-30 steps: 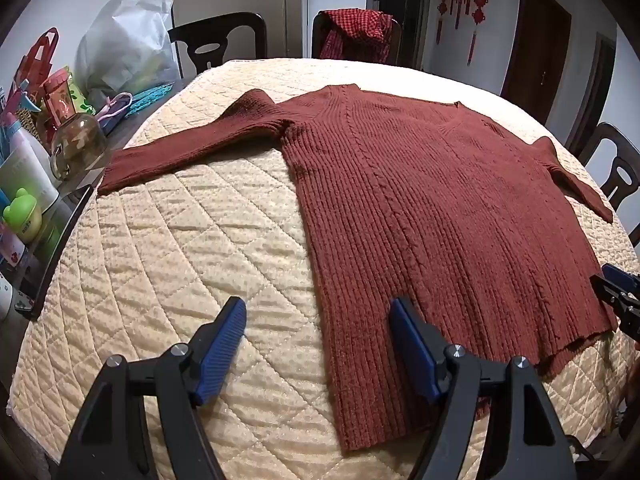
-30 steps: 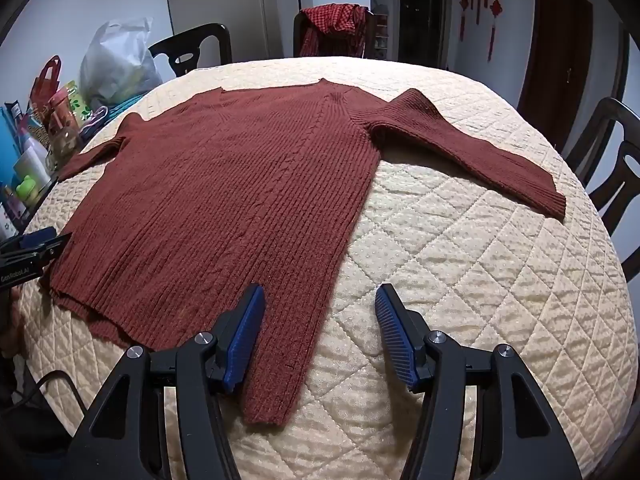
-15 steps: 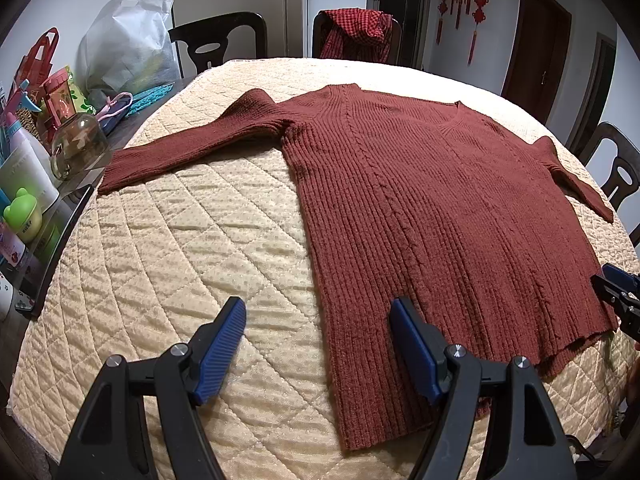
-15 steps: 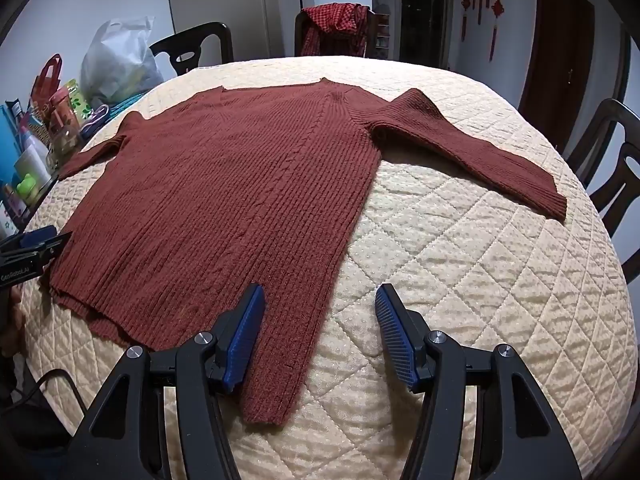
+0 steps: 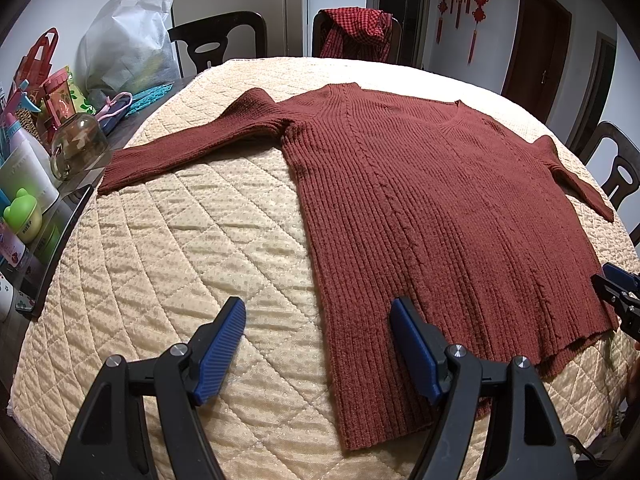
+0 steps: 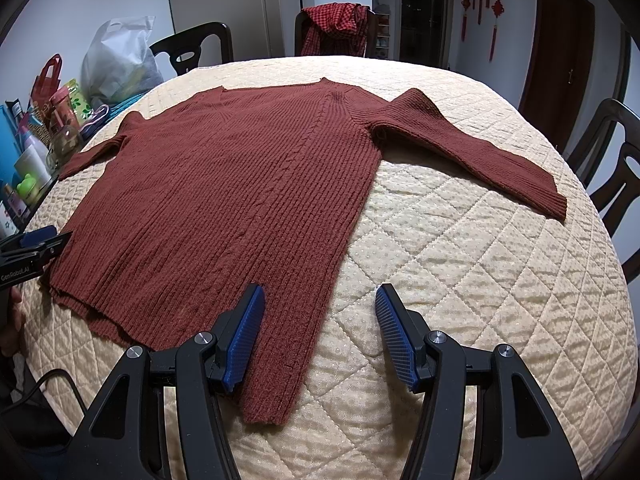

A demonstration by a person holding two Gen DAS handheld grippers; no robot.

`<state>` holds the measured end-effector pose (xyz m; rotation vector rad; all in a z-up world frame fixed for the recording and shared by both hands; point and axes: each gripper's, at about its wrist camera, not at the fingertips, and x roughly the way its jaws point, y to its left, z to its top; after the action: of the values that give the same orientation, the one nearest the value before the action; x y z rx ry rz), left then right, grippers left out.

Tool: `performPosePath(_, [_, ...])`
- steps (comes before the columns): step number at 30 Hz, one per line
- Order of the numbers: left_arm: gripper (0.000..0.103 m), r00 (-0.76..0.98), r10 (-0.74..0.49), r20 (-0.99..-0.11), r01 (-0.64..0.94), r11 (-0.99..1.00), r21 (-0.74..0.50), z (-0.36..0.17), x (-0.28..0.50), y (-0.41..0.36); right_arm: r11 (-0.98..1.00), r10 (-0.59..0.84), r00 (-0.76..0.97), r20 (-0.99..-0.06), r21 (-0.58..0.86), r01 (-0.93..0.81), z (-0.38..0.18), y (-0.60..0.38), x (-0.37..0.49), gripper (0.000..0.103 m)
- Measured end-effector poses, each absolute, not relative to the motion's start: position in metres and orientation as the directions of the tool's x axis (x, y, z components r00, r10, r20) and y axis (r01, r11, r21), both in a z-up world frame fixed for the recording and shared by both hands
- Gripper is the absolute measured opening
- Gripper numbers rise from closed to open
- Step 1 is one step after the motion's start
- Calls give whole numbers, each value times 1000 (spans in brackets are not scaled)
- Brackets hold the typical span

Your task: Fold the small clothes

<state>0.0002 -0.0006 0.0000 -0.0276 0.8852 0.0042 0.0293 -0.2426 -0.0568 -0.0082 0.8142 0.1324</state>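
A dark red ribbed sweater (image 5: 432, 208) lies flat on the cream quilted table cover (image 5: 192, 248), both sleeves spread out; it also shows in the right wrist view (image 6: 240, 208). My left gripper (image 5: 320, 320) is open and empty above the sweater's near left hem corner. My right gripper (image 6: 320, 312) is open and empty above the near right hem corner. Each gripper's tip shows at the edge of the other's view: the right gripper (image 5: 616, 292) and the left gripper (image 6: 36, 244).
Bottles, a glass jar (image 5: 76, 144), bags and a white plastic bag (image 5: 128, 48) crowd the table's left side. Dark chairs (image 5: 220, 36) stand around the table; one holds a red checked cloth (image 5: 356, 32). Another chair (image 6: 616, 152) stands at the right.
Both grippers have drifted very slightly; the sweater has not moved and both stay open.
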Motion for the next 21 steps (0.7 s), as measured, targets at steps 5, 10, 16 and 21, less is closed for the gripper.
performPosePath(5, [77, 632, -7, -775, -15, 1000, -22, 0, 0, -1, 992, 115, 678, -726, 43, -121, -57, -243, 29, 58])
performPosePath(10, [77, 632, -8, -775, -16, 1000, -23, -3, 0, 1, 992, 115, 678, -726, 43, -121, -57, -243, 29, 58])
performPosePath(16, [78, 633, -8, -774, -17, 1000, -24, -2, -1, 1, 992, 114, 678, -726, 43, -122, -57, -243, 29, 58])
performPosePath(21, [78, 633, -7, -774, -17, 1000, -23, -3, -2, 2, 992, 115, 678, -726, 44, -121, -57, -243, 29, 58])
